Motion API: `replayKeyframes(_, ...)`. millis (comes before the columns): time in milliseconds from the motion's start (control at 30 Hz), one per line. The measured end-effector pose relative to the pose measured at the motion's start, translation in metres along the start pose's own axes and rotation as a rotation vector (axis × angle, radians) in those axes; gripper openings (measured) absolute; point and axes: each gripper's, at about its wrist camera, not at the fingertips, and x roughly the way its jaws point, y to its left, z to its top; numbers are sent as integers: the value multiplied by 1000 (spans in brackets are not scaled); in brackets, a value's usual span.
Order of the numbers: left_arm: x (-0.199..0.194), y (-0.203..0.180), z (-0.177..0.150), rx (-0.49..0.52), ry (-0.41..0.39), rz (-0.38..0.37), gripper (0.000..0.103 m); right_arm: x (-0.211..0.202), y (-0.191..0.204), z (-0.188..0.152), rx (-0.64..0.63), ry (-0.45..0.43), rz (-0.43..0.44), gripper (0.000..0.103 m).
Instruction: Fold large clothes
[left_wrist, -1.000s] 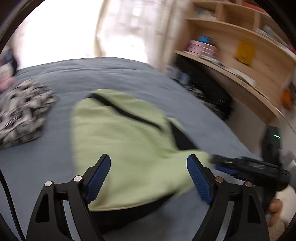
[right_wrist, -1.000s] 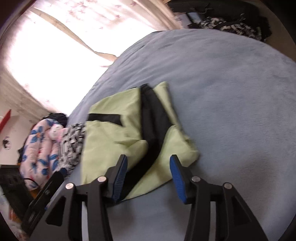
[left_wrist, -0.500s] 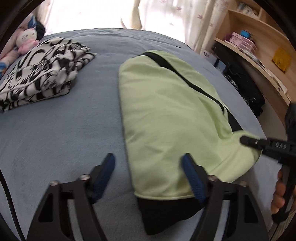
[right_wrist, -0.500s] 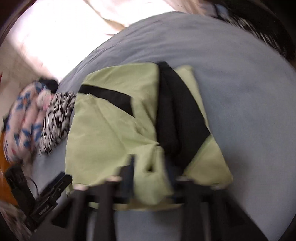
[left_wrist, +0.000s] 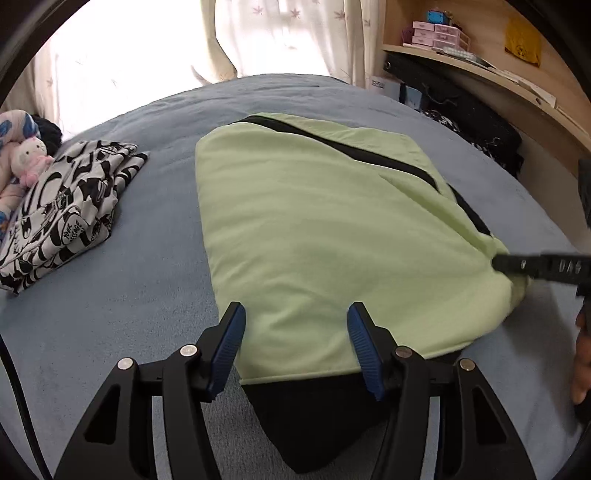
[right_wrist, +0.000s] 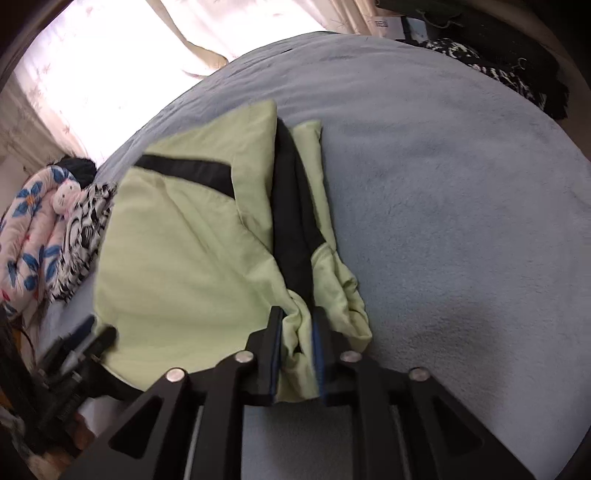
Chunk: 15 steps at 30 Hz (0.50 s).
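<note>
- a light green fabric garment with black trim (left_wrist: 332, 236), partly folded into a broad slab, lies on the blue-grey fleece-covered bed (left_wrist: 147, 295) and fills the middle of the left wrist view.
- its top surface is smooth with soft ripples; a thin black stripe runs diagonally from the upper centre toward the right edge, and a black panel pokes out from under the green layer at the lower centre.
- in the right wrist view the same garment (right_wrist: 177, 266) sits left of centre, with a black band across its upper part and a long black strip down its right side, flanked by a narrower green fold.
- the left gripper (left_wrist: 295, 350) hangs over the garment's near edge at the bottom of the frame; its jaws are closing but still stand wide, blue pads either side of the cloth without pressing it.
- the right gripper (right_wrist: 297, 354) has a bunched green corner of the garment pinched between its narrow jaws, which are easing open.
- a folded black-and-white patterned cloth (left_wrist: 62, 214) lies at the left of the bed, beside a small pink and white plush toy (left_wrist: 31, 158).
- a wooden shelf (left_wrist: 480, 70) is at the upper right.
</note>
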Motion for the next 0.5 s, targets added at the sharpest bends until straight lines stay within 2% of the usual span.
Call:
replayKeyframes(33, -3, 4, 4, -15, 15, -35, 59, -11, 2, 5, -14, -26, 3, 28)
replayKeyframes(100, -11, 14, 12, -57, 17, -114, 63, -25, 8, 20, -32, -68, 37, 48)
replayKeyframes(133, -14, 21, 18, -80, 6, -141, 66, -30, 11, 29, -34, -79, 61, 51)
replayKeyframes(167, -16, 26, 23, -98, -9, -146, 70, -31, 14, 40, -36, -84, 84, 51)
replayKeyframes(300, -5, 57, 51, -170, -31, -127, 71, 0, 21, 81, -11, -42, 123, 51)
replayKeyframes(400, 19, 79, 66, -225, 6, -136, 71, 39, 16, 104, 35, 47, 141, 51)
replayKeyframes(500, 43, 94, 73, -268, 45, -123, 71, 66, 15, 115, 56, 77, 125, 51)
